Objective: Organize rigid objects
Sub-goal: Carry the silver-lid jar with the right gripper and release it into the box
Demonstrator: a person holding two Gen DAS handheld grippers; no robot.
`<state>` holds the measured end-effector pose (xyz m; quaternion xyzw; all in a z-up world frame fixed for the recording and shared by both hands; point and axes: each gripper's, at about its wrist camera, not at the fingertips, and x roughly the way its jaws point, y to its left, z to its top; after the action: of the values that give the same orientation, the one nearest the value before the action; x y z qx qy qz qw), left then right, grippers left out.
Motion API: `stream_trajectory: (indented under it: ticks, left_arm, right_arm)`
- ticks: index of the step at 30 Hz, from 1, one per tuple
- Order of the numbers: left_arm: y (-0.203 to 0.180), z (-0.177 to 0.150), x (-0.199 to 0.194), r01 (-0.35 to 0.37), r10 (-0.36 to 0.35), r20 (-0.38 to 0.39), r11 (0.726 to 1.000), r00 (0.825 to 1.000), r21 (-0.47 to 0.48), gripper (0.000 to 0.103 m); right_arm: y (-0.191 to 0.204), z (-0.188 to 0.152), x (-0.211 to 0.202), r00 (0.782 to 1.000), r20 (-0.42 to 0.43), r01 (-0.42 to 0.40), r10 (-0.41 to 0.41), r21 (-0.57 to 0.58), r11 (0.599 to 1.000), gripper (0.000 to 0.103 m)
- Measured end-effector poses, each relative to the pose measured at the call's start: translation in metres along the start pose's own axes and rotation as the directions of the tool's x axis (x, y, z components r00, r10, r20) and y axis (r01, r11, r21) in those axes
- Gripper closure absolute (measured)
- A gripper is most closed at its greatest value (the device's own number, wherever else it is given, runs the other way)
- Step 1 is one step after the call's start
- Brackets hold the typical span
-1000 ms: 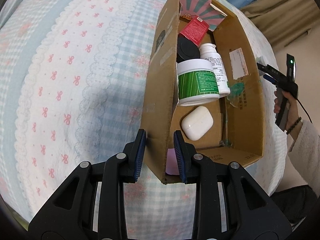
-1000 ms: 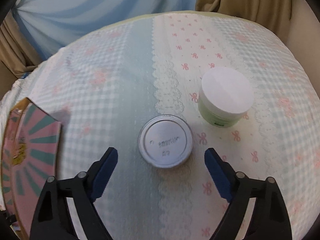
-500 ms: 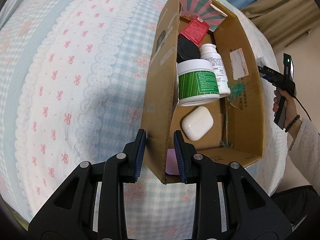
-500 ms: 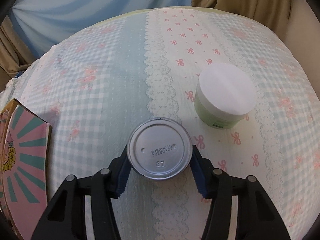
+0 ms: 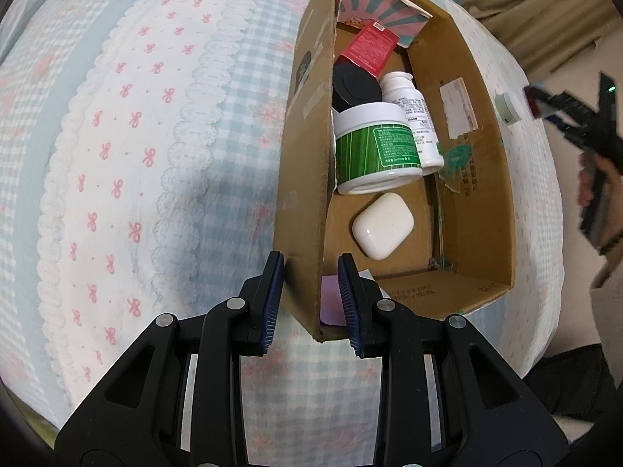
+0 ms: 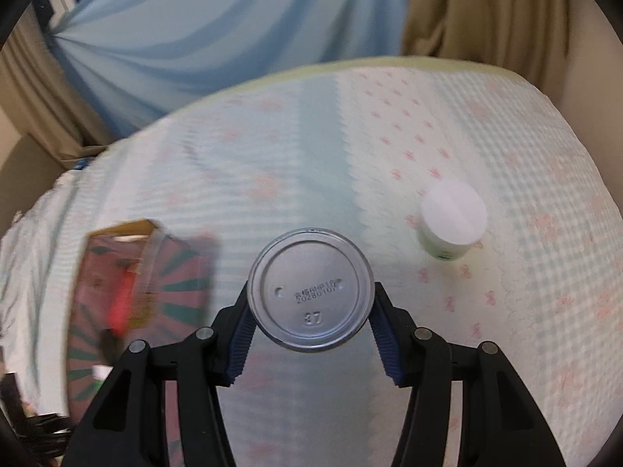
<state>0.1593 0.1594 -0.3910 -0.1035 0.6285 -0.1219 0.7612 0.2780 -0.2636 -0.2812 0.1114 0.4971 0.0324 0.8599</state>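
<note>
My left gripper (image 5: 311,303) is shut on the near left wall of the cardboard box (image 5: 303,179). The box holds a white earbud case (image 5: 382,225), a green-labelled jar (image 5: 375,148), a white bottle (image 5: 412,113), a black lid (image 5: 356,87) and a red packet (image 5: 370,46). My right gripper (image 6: 311,334) is shut on a silver metal can (image 6: 310,288) and holds it lifted above the bedspread. A white-lidded pale green jar (image 6: 451,220) stands on the bed to the right. The box shows blurred at the left of the right wrist view (image 6: 128,284).
The bed has a blue-checked cover with pink bows (image 5: 136,155). Blue and tan curtains (image 6: 218,31) hang beyond it. The right gripper and the hand holding it show at the right edge of the left wrist view (image 5: 584,132), beyond the box.
My right gripper closed on the silver can and lifted it off the bed, swinging left toward the box. My left gripper has kept its hold on the box wall.
</note>
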Motion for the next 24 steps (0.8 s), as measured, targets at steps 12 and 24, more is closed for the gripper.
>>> stream_trajectory:
  ticks: [12,24]
  left_arm:
    - [0.007,0.009,0.003,0.066,-0.062,-0.08,0.996,0.995,0.051,0.077]
    - [0.013,0.016,0.006,0.116,-0.105,-0.123,0.99,0.987,0.086,0.077]
  right_arm:
    - [0.137,-0.012,-0.028,0.984,-0.058,-0.17,0.167,-0.051,0.984,0.052]
    - [0.215,-0.024,0.04,0.993,-0.12,-0.027,0.007,-0.17,0.985,0.052]
